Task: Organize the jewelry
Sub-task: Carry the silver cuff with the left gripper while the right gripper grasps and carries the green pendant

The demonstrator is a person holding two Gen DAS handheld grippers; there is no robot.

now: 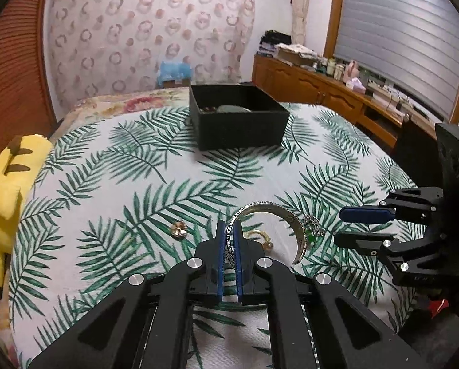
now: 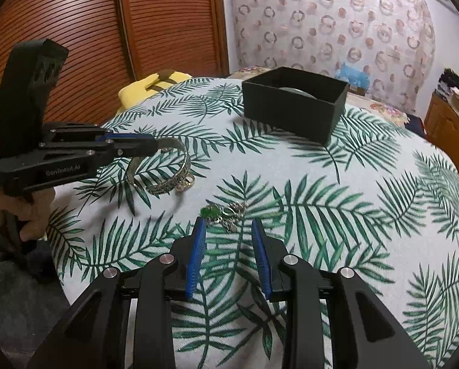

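Both tools are built alike: matte black linkage arms with triangular cut-outs, round silver pivot bolts, and narrow fingers faced with ribbed blue pads. The left gripper (image 1: pixel 229 230) fills the bottom centre of its own view; the right gripper (image 2: pixel 228 230) does likewise. At the left edge of the right wrist view, the left tool's side carries pale lettering, a tall perforated black block above, and a hand (image 2: pixel 20 212) below.

The box (image 2: pixel 294 109) sits at the far side of the bed cover (image 2: pixel 367 215). Nearer, the bangle (image 2: pixel 165 166) lies left of the pendant (image 2: pixel 226 210), a small ring (image 2: pixel 186 183) between them.
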